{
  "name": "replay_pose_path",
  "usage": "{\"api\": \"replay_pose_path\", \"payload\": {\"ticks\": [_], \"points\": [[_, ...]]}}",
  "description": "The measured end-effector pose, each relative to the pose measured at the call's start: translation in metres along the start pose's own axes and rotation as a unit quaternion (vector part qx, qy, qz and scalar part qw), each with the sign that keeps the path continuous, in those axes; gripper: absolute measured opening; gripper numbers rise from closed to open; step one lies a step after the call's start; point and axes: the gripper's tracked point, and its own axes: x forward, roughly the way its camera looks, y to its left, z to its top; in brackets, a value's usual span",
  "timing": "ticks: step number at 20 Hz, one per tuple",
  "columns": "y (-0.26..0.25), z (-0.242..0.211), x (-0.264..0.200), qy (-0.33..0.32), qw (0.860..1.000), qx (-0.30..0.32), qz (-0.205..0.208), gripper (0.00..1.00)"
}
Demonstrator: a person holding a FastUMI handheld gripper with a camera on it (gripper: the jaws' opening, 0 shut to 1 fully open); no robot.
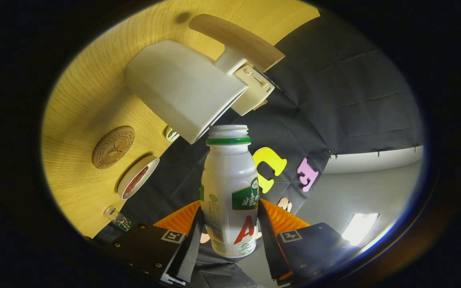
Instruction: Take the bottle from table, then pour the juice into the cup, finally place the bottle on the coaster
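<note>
My gripper point(230, 228) is shut on a white juice bottle point(229, 188) with a green neck ring and no cap; both fingers press its lower body. The wooden table point(86, 100) appears steeply rotated, so the gripper and bottle are tilted well over. A round wooden coaster point(113, 147) lies on the table, off to the bottle's left. Beside the coaster stands a low white cup point(137, 177) with something reddish inside. The bottle's mouth points past the cup, toward a large white appliance point(182, 86).
The white appliance has a wooden handle point(236, 40) and a knob panel point(254, 88), and sits just beyond the bottle's mouth. A small clear bottle point(117, 219) lies near the table's edge. A small green-and-white item point(171, 134) sits by the appliance's base.
</note>
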Motion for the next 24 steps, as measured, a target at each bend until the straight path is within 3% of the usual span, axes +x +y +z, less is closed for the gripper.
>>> {"api": "replay_pose_path", "payload": {"ticks": [6, 12, 15, 20, 24], "points": [[0.004, -0.005, -0.001, 0.013, 1.0, 0.02, 0.003, 0.7], [0.015, -0.019, -0.004, 0.035, 0.992, 0.121, 0.018, 0.7], [0.027, -0.022, -0.005, 0.043, 0.971, 0.232, 0.05, 0.7], [0.021, -0.023, -0.007, 0.052, 0.935, 0.344, 0.069, 0.7], [0.024, -0.014, -0.006, 0.046, 0.885, 0.453, 0.095, 0.7]]}}
